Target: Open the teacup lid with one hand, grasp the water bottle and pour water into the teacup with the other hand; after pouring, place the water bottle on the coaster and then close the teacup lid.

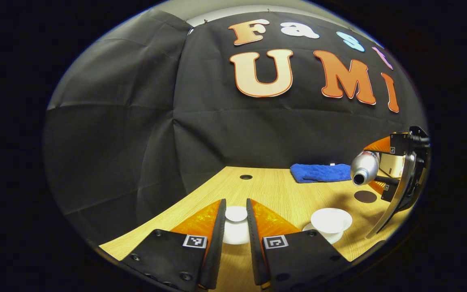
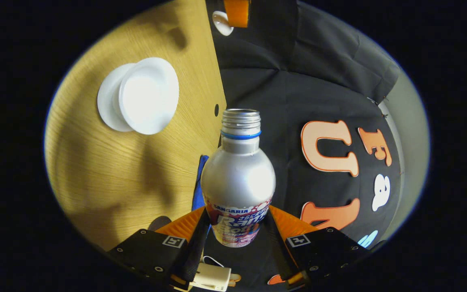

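White porcelain sits between my left claw (image 1: 236, 219) fingers: the lid (image 1: 236, 214), gripped by its knob and held above the bench (image 1: 274, 190). To its right the cup (image 1: 330, 221) stands open on its saucer; I cannot tell what is inside it. My right claw (image 2: 237, 227) is clamped on the silver bottle (image 2: 238, 178), tipped sideways, its uncapped mouth pointing left above the cup. A dark coaster (image 1: 365, 196) lies beyond, a blue cloth (image 1: 320, 172) farther back.

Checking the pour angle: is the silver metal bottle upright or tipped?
Tipped. In the left gripper view, the silver metal bottle lies about level in the right gripper, mouth toward the white teacup. No water visible.
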Demonstrator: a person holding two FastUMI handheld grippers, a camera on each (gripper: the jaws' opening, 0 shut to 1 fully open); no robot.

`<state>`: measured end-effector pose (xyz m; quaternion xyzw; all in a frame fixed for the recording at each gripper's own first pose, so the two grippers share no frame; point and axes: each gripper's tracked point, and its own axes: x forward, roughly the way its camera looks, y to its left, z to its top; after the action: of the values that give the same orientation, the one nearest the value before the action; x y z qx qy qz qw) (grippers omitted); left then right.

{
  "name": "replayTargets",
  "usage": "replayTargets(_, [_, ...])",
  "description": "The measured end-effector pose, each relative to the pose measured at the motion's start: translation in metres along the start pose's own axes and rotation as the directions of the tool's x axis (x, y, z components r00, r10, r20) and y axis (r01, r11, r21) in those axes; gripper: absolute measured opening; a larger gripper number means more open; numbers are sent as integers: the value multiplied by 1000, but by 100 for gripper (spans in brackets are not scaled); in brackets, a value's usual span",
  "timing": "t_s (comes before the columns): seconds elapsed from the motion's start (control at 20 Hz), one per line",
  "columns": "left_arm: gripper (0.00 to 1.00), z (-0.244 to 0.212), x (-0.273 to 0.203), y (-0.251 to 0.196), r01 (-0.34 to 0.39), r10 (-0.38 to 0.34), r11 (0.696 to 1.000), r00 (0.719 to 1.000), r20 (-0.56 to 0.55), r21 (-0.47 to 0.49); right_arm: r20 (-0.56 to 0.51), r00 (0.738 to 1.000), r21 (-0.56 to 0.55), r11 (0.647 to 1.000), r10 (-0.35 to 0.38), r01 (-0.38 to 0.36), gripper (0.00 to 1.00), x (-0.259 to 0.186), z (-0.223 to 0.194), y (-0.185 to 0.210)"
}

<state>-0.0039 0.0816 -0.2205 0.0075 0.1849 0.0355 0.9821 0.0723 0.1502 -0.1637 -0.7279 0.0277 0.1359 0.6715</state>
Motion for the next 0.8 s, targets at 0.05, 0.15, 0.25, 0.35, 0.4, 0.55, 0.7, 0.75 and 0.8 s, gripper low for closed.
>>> replayTargets(0.05, [36, -1, 0, 0, -2, 2, 1000, 1000, -4, 1, 0, 1000, -18, 1000, -10, 10, 76, 1, 1, -2])
replayTargets(0.15, [37, 0, -1, 1, -5, 5, 1000, 1000, -6, 2, 6, 1000, -50, 998, -24, 25, 76, 3, 3, -3])
replayTargets(0.25, [36, -1, 0, 2, -8, 8, 1000, 1000, -5, 2, 17, 999, -79, 996, -30, 32, 76, 6, 6, -2])
replayTargets(0.35, [36, -2, 0, 3, -14, 14, 1000, 1000, -7, -3, 21, 998, -116, 992, -53, 55, 76, 8, 6, -8])
replayTargets(0.4, [36, -2, 0, 3, -18, 18, 1000, 1000, -7, -8, 22, 998, -126, 990, -55, 57, 76, 10, 6, -8])
replayTargets(0.55, [36, -3, -1, 5, -32, 32, 999, 999, -10, -9, 30, 998, -160, 985, -60, 64, 76, 12, 7, -11])
replayTargets(0.7, [36, -1, -2, 7, -42, 42, 999, 999, -5, -5, 31, 997, -187, 980, -66, 70, 76, 15, 5, -15])
replayTargets(0.75, [36, -1, -2, 7, -41, 41, 999, 999, -3, -5, 32, 997, -190, 979, -66, 71, 76, 17, 3, -16])
replayTargets(0.8, [36, -1, -1, 7, -40, 40, 999, 999, -2, -3, 32, 997, -196, 978, -71, 76, 76, 17, 3, -18])
